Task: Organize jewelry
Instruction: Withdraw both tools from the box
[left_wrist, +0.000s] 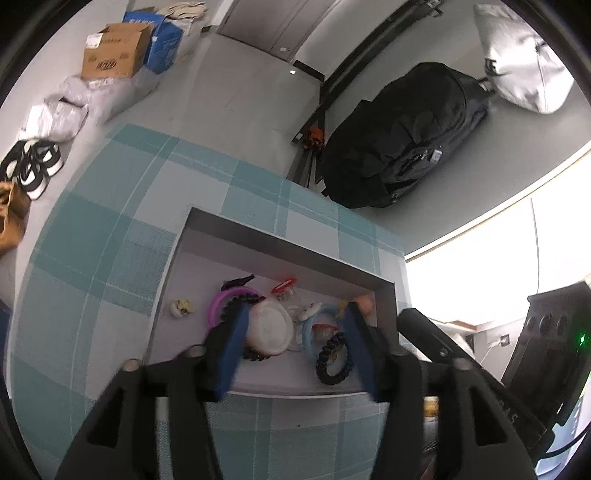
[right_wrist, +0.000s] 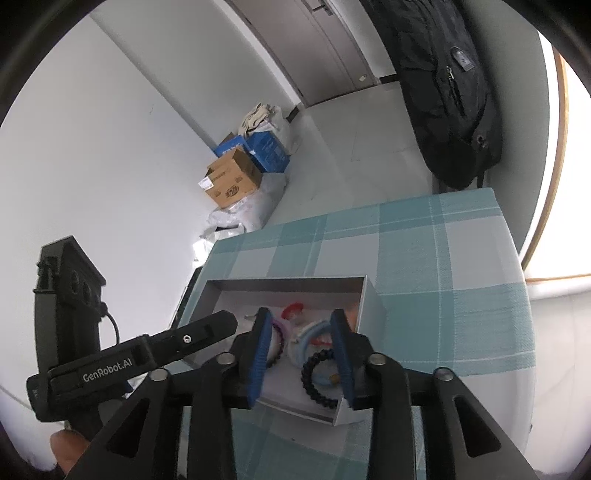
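A grey open box (left_wrist: 280, 247) (right_wrist: 364, 295) sits on the blue plaid tablecloth and holds the jewelry. Inside I see a purple ring bracelet (left_wrist: 218, 302), a white round piece (left_wrist: 267, 325), a black beaded bracelet (left_wrist: 328, 363) (right_wrist: 314, 376), a light blue bracelet (left_wrist: 314, 321) (right_wrist: 306, 336), a red item (left_wrist: 284, 286) (right_wrist: 293, 309) and a small yellow-white charm (left_wrist: 181, 307). My left gripper (left_wrist: 295, 343) is open above the box, empty. My right gripper (right_wrist: 301, 350) is open above the box, empty. The left gripper also shows in the right wrist view (right_wrist: 207, 330).
The table (right_wrist: 461, 258) ends near the box's far side. A black backpack (left_wrist: 402, 136) (right_wrist: 443, 85) stands on the floor beyond it. Cardboard and blue boxes (left_wrist: 114, 51) (right_wrist: 236, 177) and plastic bags lie by the wall. Sandals (left_wrist: 31, 166) lie on the floor at left.
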